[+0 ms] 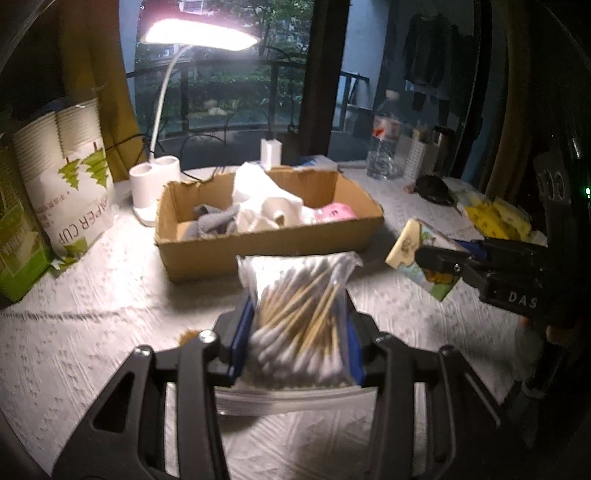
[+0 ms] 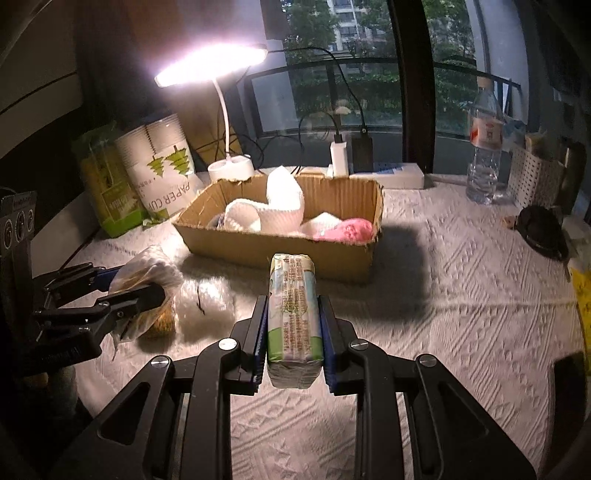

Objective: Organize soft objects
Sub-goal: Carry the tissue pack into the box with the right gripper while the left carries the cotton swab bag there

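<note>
My left gripper (image 1: 297, 325) is shut on a clear bag of cotton swabs (image 1: 301, 317), held above the table in front of the cardboard box (image 1: 258, 245). My right gripper (image 2: 293, 325) is shut on a green-and-white tissue pack (image 2: 293, 314), also held short of the box (image 2: 280, 253). The box holds white cloths (image 2: 280, 206), a grey cloth (image 1: 218, 219) and a pink soft item (image 2: 351, 229). The right gripper with the tissue pack (image 1: 424, 258) shows at the right of the left wrist view. The left gripper with the swab bag (image 2: 147, 280) shows at the left of the right wrist view.
A lit desk lamp (image 1: 199, 35) stands behind the box. A sleeve of paper cups (image 1: 70, 173) and a green pack (image 2: 107, 184) lean at the left. A water bottle (image 2: 484, 144), a white perforated holder (image 2: 535, 181), a dark round object (image 2: 539, 230) and yellow packs (image 1: 495, 218) lie at the right.
</note>
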`<state>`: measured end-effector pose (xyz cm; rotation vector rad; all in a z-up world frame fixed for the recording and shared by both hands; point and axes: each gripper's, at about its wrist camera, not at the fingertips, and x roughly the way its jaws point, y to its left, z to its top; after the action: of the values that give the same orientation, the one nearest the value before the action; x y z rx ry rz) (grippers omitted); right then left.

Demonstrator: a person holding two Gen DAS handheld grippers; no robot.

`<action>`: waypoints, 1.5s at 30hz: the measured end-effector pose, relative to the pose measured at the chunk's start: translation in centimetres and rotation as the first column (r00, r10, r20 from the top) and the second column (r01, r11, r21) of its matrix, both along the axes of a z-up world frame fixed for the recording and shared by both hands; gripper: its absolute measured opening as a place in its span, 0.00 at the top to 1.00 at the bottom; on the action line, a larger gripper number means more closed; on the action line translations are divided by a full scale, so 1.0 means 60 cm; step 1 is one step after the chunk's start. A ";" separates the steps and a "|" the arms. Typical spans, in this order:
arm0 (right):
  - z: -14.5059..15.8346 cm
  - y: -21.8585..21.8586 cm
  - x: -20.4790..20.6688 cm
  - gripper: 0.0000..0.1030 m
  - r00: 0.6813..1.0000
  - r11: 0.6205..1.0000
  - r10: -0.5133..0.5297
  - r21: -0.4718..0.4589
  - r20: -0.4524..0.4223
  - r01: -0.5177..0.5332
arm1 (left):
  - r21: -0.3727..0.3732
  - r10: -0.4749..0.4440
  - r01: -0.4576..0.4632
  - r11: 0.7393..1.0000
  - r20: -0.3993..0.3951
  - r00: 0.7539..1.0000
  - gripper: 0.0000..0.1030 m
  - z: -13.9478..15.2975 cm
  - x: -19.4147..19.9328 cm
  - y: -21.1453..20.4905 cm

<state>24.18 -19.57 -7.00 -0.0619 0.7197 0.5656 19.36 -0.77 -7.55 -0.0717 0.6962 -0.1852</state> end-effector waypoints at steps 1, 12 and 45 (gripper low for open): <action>0.003 0.002 0.003 0.74 1.000 1.000 -0.001 -0.001 0.003 0.001 | -0.002 0.003 -0.003 1.000 0.002 1.000 0.57 0.002 0.003 0.004; 0.029 0.021 0.047 0.74 0.999 1.000 -0.027 0.007 0.038 0.027 | -0.009 0.029 -0.029 1.000 0.042 0.999 0.57 0.032 0.041 0.054; 0.000 0.079 0.184 0.74 0.993 0.993 -0.108 0.045 0.045 0.106 | -0.069 0.109 -0.103 0.992 0.092 0.990 0.57 -0.004 0.204 0.122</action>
<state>35.25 -14.84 -6.99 0.0029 0.6602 0.4754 31.58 6.54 -7.81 -0.1602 0.5890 -0.1079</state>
